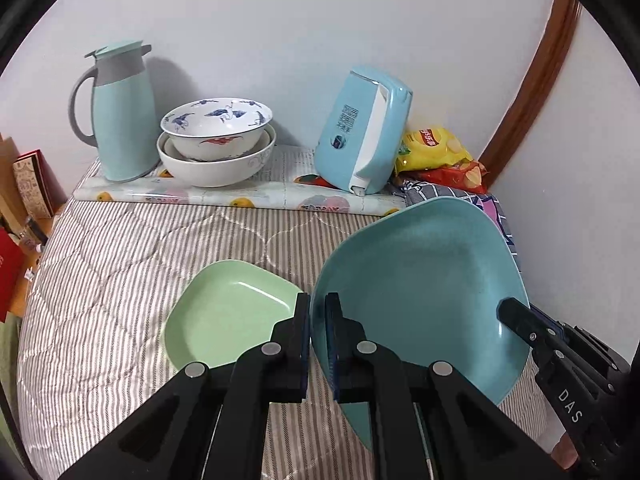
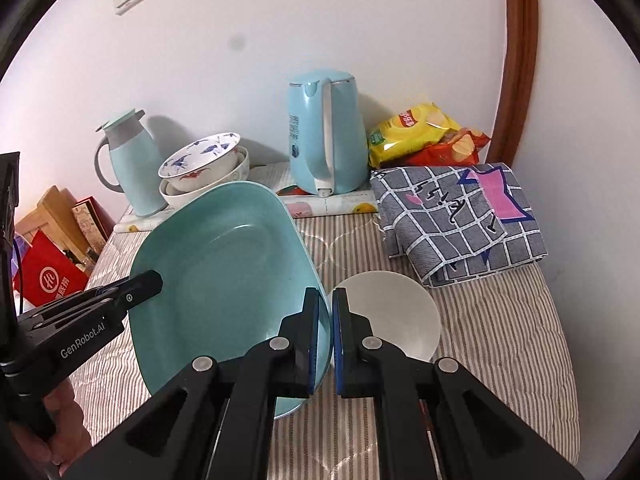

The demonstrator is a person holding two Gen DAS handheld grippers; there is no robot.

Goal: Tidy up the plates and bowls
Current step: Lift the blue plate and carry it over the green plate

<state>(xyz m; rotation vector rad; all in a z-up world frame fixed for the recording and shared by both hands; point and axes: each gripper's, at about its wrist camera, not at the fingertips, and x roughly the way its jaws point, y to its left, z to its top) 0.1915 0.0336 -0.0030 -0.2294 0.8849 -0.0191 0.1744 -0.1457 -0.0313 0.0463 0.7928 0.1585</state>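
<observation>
A large teal plate [image 1: 420,292] is held tilted above the striped bedcover; it also shows in the right wrist view [image 2: 224,276]. My left gripper [image 1: 318,320] is shut on its left rim. My right gripper [image 2: 325,320] is shut on its right rim. A light green plate [image 1: 228,312] lies flat to the left of the teal plate. A white bowl [image 2: 392,316] sits on the cover to the right. Stacked patterned bowls [image 1: 216,140] stand at the back; they also show in the right wrist view [image 2: 204,168].
A teal thermos jug [image 1: 120,112] and a blue kettle [image 2: 324,136] stand at the back by the wall. Snack bags [image 2: 424,132] and a folded checked cloth [image 2: 460,216] lie at the back right. Boxes [image 2: 52,256] stand off the left edge.
</observation>
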